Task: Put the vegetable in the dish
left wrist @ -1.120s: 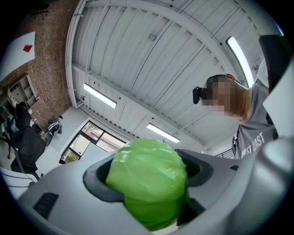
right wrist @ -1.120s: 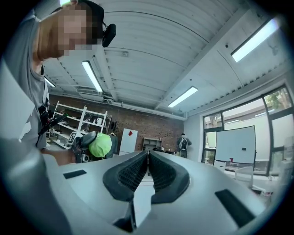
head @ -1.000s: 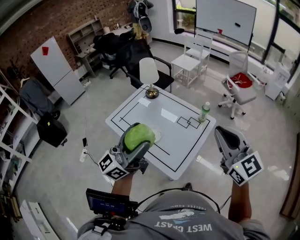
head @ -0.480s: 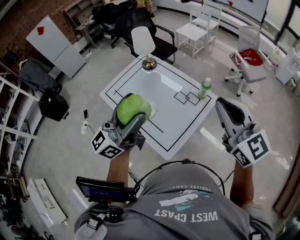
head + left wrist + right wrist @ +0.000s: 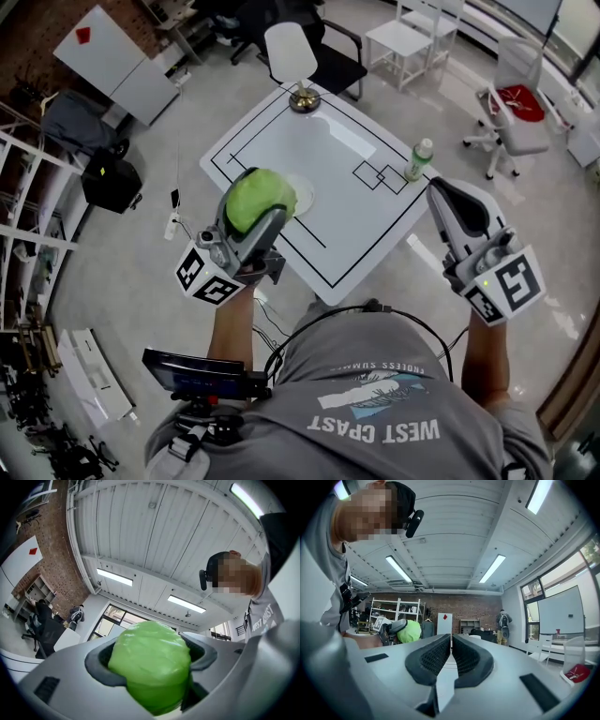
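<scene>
The left gripper (image 5: pixel 253 211) still squeezes the vegetable (image 5: pixel 150 663) by the dish (image 5: pixel 303 197), near the table's (image 5: pixel 347 155) left edge. The right gripper's (image 5: pixel 451 644) own view shows it closed, empty.

grey t-shirt (image 5: pixel 375 412) with white lettering, black cable (image 5: pixel 328 321); pale grey left gripper (image 5: pixel 255 197) and right gripper (image 5: pixel 439 187), black-and-white marker cubes (image 5: pixel 208 278).

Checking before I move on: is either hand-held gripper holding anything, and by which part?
The left hand-held gripper clamps the green vegetable across its round middle, a jaw on each side. The right hand-held gripper is shut, empty.
</scene>
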Demonstrator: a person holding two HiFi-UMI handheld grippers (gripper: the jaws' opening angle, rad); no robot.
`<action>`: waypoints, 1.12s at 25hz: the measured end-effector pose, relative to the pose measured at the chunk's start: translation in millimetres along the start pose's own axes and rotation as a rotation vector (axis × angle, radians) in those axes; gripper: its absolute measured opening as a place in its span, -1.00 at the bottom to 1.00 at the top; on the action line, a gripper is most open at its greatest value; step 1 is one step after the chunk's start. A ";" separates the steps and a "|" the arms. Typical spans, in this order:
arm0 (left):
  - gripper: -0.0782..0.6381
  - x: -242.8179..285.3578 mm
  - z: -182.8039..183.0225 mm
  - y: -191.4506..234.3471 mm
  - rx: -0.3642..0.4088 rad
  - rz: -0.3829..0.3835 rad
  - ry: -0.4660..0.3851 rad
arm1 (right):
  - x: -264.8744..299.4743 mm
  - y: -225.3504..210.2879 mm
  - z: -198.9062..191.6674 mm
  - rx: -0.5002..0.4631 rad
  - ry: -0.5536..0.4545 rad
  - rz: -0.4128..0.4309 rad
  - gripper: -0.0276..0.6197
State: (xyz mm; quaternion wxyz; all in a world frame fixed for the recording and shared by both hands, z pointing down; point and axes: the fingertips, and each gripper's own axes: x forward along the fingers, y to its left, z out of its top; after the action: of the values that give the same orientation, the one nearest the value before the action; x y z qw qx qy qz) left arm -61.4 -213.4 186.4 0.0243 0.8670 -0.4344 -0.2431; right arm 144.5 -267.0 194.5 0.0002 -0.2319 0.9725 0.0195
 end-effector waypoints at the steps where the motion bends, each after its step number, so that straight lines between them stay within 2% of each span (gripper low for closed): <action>1: 0.19 -1.9 -1.7 5.4 0.005 0.007 0.012 | 5.8 1.0 -1.5 0.002 0.004 0.002 -0.89; 6: 0.19 -2.0 -10.2 35.7 0.006 0.015 0.062 | 34.9 7.1 -1.4 0.013 0.023 0.005 -0.89; 10: 0.19 -1.7 -17.5 63.8 -0.036 -0.008 0.071 | 57.3 7.8 -12.2 0.008 0.049 -0.025 -0.89; 18: 0.19 -21.7 -15.2 109.9 -0.067 -0.053 0.106 | 108.5 33.7 -20.1 -0.011 0.096 -0.060 -0.89; 28: 0.19 -21.3 -41.1 143.1 -0.129 -0.092 0.174 | 128.9 31.6 -32.6 -0.005 0.145 -0.119 -0.89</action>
State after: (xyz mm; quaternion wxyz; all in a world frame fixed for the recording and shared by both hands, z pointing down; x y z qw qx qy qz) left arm -160.1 -293.0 267.3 0.1066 0.9004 -0.3740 -0.1950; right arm 15.5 -298.3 227.0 -0.0695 -0.2900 0.9545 0.0052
